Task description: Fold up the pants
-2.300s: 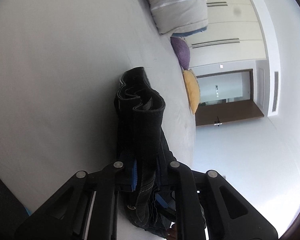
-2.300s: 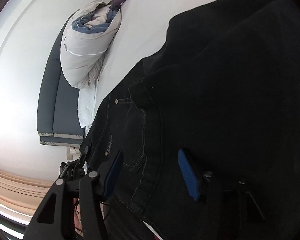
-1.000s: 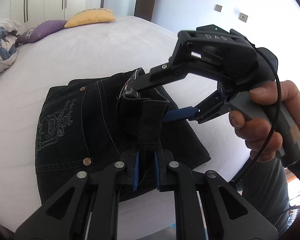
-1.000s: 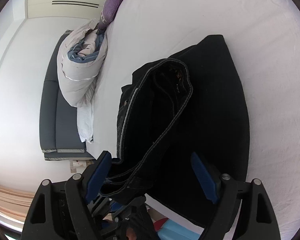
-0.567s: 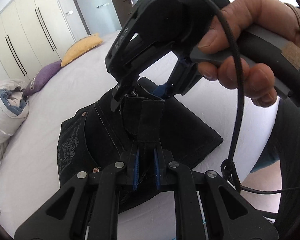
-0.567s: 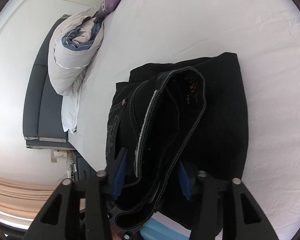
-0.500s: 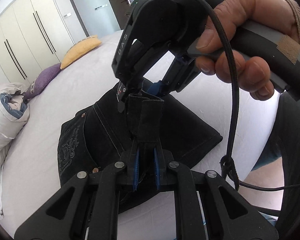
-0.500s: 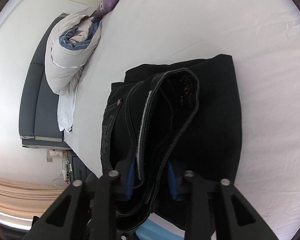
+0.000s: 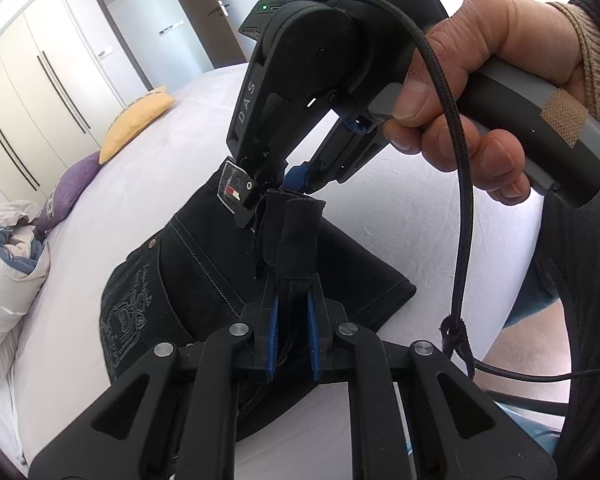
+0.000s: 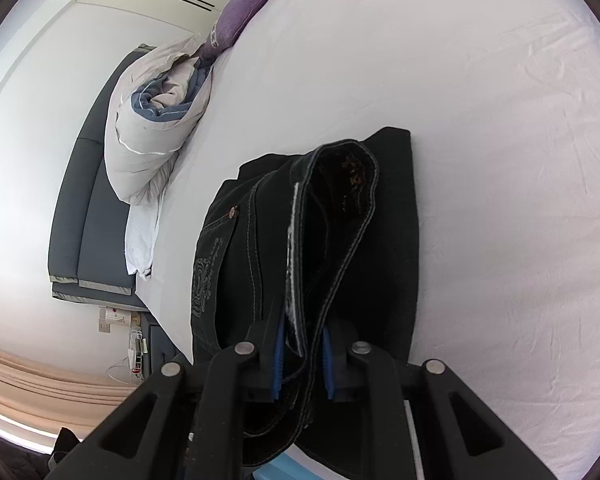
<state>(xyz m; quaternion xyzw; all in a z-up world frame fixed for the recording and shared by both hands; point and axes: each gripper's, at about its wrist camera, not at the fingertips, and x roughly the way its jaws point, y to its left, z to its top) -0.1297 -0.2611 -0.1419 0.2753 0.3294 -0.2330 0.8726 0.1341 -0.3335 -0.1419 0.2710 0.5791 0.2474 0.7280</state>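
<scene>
Black denim pants (image 9: 204, 276), folded into a thick stack, lie on the white-sheeted bed (image 9: 180, 152) near its front edge, by the person's side. Embroidered back pocket faces up on the left part of the stack; waistband w/ a small woven label is lifted off the stack.

Left gripper (image 9: 292, 320): blue-padded jaws clenched on a doubled-up strip of the pants' dark fabric, which stands up betw. the pads.

Right gripper (image 10: 302, 360): jaws closing, blue pads pressed on both sides of the raised waistband fold, which loops up & away from the pads in the right wrist view. In the left wrist view the right gripper (image 9: 278, 188) comes down from above, tips at the waistband label, held by the person's right hand (image 9: 472, 92) w/ a tan knit sleeve (image 9: 596, 60) and a black braided cable (image 9: 456, 184) hanging off it.

Far end of bed: yellow cushion (image 9: 136, 124), purple cushion (image 9: 70, 192), rolled grey-and-blue duvet (image 10: 156, 120) at the headboard side. White wardrobe doors (image 9: 28, 92) beyond.
</scene>
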